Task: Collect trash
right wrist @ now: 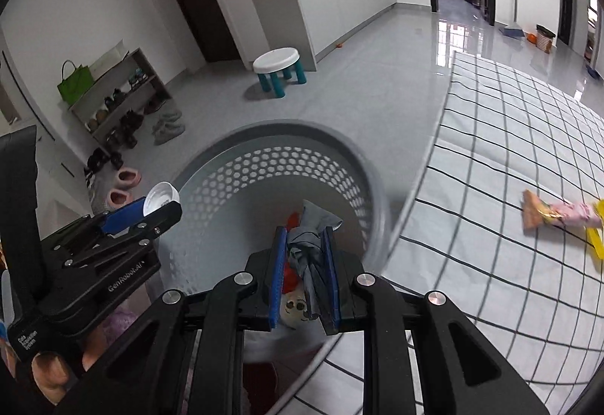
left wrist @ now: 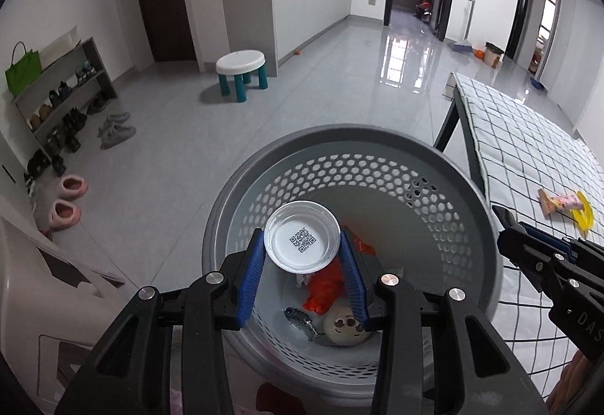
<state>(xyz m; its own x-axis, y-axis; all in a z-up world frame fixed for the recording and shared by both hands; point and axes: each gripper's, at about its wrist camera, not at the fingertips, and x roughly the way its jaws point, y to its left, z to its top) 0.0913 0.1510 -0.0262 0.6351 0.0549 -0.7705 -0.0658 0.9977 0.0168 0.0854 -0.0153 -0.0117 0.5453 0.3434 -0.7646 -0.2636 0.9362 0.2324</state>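
My left gripper (left wrist: 302, 245) is shut on a white plastic lid with a QR code (left wrist: 301, 237) and holds it above the open grey perforated basket (left wrist: 377, 139). The basket holds an orange wrapper (left wrist: 324, 288), a round cream piece with a face (left wrist: 345, 328) and a small dark item. My right gripper (right wrist: 304, 256) is shut on a crumpled grey wrapper (right wrist: 311, 245) over the basket's near rim (right wrist: 377, 203). The left gripper with the lid (right wrist: 162, 198) also shows at the left of the right wrist view. A pink and orange snack wrapper (right wrist: 555, 213) lies on the checked tablecloth.
The table with the checked cloth (right wrist: 509, 136) stands right of the basket, with a yellow item (right wrist: 596, 241) beside the wrapper. On the grey floor are a white stool with teal legs (left wrist: 241, 69), a shoe rack (left wrist: 60, 94), pink slippers (left wrist: 68, 200) and grey shoes.
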